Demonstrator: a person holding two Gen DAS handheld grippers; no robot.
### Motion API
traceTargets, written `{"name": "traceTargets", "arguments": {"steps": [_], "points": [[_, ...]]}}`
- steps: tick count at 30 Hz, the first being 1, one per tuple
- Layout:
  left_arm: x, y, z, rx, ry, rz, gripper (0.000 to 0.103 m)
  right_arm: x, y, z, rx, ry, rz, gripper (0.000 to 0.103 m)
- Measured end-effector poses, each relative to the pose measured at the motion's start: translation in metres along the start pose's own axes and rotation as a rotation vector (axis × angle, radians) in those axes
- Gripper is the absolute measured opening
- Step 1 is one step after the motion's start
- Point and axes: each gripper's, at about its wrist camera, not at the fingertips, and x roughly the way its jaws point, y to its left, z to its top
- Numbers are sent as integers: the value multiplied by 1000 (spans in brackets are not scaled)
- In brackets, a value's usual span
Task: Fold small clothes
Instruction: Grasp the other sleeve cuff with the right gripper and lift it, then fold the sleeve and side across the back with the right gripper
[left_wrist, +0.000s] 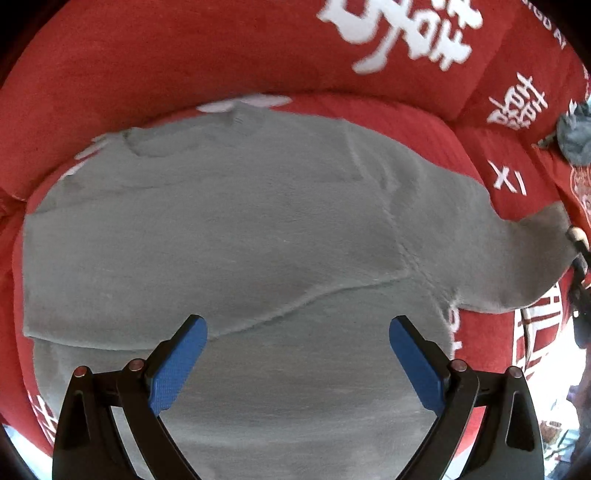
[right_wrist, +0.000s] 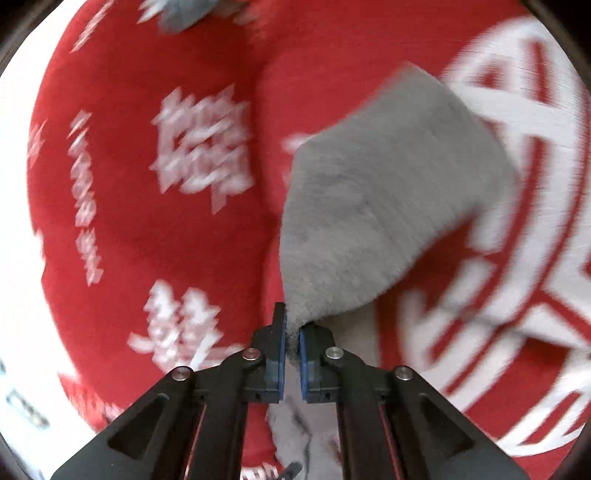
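A small grey fleece top (left_wrist: 240, 236) lies spread on a red blanket (left_wrist: 147, 55) with white characters. In the left wrist view its left side is folded over the body, and its right sleeve (left_wrist: 517, 258) stretches out to the right. My left gripper (left_wrist: 297, 328) is open, hovering over the lower part of the top, holding nothing. My right gripper (right_wrist: 291, 332) is shut on the end of the grey sleeve (right_wrist: 388, 192) and holds it lifted above the blanket. The right wrist view is motion-blurred.
The red blanket (right_wrist: 129, 240) covers the whole work surface, with a raised fold along the far side. Another crumpled grey garment (left_wrist: 574, 136) lies at the far right, also seen in the right wrist view (right_wrist: 184, 11). A pale floor shows beyond the blanket's edges.
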Motion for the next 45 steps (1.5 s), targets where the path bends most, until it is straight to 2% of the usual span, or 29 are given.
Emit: {"name": "traceTargets", "arguments": {"steps": [3, 5, 7, 10, 13, 16, 19, 21, 23, 24, 25, 26, 27, 29, 30, 31, 32, 33, 35, 39, 42, 45], "points": [[-7, 23, 1, -30, -6, -11, 99, 27, 47, -26, -147, 97, 52, 6], [-14, 42, 0, -60, -30, 12, 99, 50, 79, -50, -273, 170, 56, 6], [-21, 63, 1, -93, -54, 32, 99, 84, 116, -89, -465, 267, 17, 6], [-30, 95, -1, -147, -78, 51, 99, 128, 141, -149, -656, 403, -40, 6], [-36, 129, -6, -195, -88, 78, 99, 166, 140, -203, -753, 511, -101, 6], [-39, 156, -13, -237, -92, 96, 99, 204, 118, -249, -758, 616, -171, 6], [-39, 177, -22, -270, -90, 103, 99, 228, 97, -273, -770, 667, -282, 6], [-39, 187, -27, -288, -88, 102, 99, 236, 87, -281, -779, 680, -363, 10], [-40, 198, -32, -310, -86, 93, 99, 233, 82, -280, -764, 669, -394, 11], [-41, 205, -34, -320, -87, 87, 99, 228, 84, -278, -748, 646, -385, 15], [-42, 210, -36, -325, -88, 84, 99, 225, 86, -274, -735, 621, -380, 30], [-43, 214, -37, -329, -90, 80, 99, 219, 87, -268, -706, 577, -367, 49], [-45, 221, -39, -332, -94, 73, 99, 216, 88, -260, -667, 539, -349, 53], [-49, 227, -42, -333, -102, 68, 99, 215, 85, -246, -582, 485, -352, 53], [-51, 230, -43, -332, -106, 65, 99, 218, 82, -239, -532, 462, -358, 50], [-54, 235, -43, -332, -109, 56, 99, 222, 81, -235, -485, 442, -359, 25], [-56, 241, -44, -335, -113, 37, 99, 226, 83, -233, -477, 428, -367, 6], [-59, 245, -44, -340, -118, 19, 99, 228, 91, -236, -508, 406, -357, 6], [-64, 256, -45, -347, -138, -27, 95, 234, 122, -259, -677, 405, -304, 6], [-66, 272, -46, -367, -142, -66, 93, 253, 155, -328, -1030, 517, -267, 6], [-62, 282, -45, -390, -140, -93, 93, 273, 146, -390, -1287, 635, -306, 6], [-54, 286, -45, -404, -126, -112, 93, 286, 127, -421, -1382, 715, -360, 9]]}}
